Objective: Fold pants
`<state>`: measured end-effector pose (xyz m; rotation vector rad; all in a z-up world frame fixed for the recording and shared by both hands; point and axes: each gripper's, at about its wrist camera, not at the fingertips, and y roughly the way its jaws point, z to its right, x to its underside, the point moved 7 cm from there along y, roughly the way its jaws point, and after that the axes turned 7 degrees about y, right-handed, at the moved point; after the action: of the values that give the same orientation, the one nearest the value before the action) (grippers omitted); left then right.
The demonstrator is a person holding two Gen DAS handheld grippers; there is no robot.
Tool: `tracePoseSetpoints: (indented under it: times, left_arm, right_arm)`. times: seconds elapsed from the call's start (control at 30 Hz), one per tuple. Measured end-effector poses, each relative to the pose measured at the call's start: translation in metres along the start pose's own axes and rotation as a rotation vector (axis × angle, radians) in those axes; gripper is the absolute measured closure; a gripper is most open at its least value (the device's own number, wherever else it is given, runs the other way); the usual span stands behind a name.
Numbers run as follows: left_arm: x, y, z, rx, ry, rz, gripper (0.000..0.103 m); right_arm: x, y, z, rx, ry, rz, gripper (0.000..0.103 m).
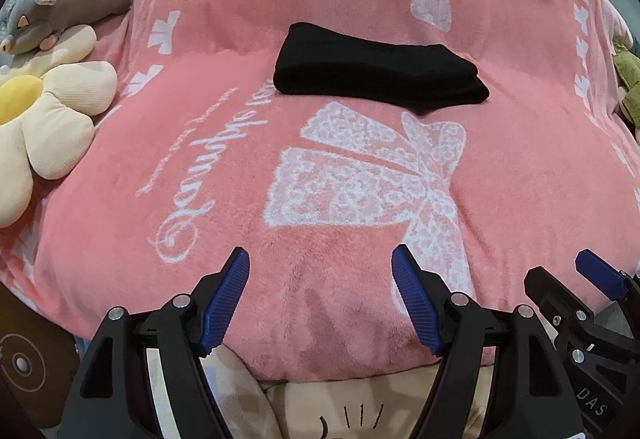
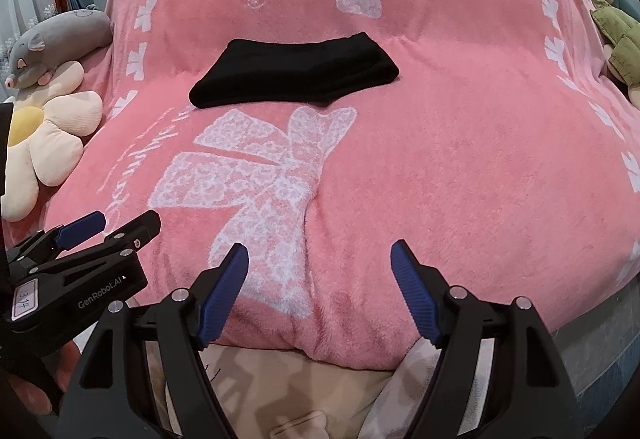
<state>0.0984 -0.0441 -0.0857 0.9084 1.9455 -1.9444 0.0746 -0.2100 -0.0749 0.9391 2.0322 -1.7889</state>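
The black fabric pants (image 1: 380, 69), folded into a compact flat bundle, lie on the fluffy pink blanket with white bow prints (image 1: 520, 167), well ahead of both tools. The left gripper (image 1: 320, 259) and right gripper (image 2: 319, 255) hover side by side near the blanket's near edge, blue-padded jaws spread wide, empty.

Soft, even indoor light fills both views, with no glare. The pink blanket (image 1: 320, 179) bulges and bends toward the dark rounded corners (fisheye warping). Faint shadows sit at its near edge; focus is sharp centrally, softer outward.
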Motion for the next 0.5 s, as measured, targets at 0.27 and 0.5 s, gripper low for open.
tracePoseSetpoints:
  times: [0.27,0.5]
  left_arm:
    - [0.0037,0.0060,0.0011,-0.002,0.003,-0.014,0.034]
    - [0.0035,0.0070,0.0031,0.001,0.007,-0.016,0.034]
  right_arm:
    - [0.0016,0.0044,-0.0018,-0.001,0.001,-0.009,0.031]
    - [0.0022,0.0049,-0.0024,-0.001,0.004,-0.009,0.032]
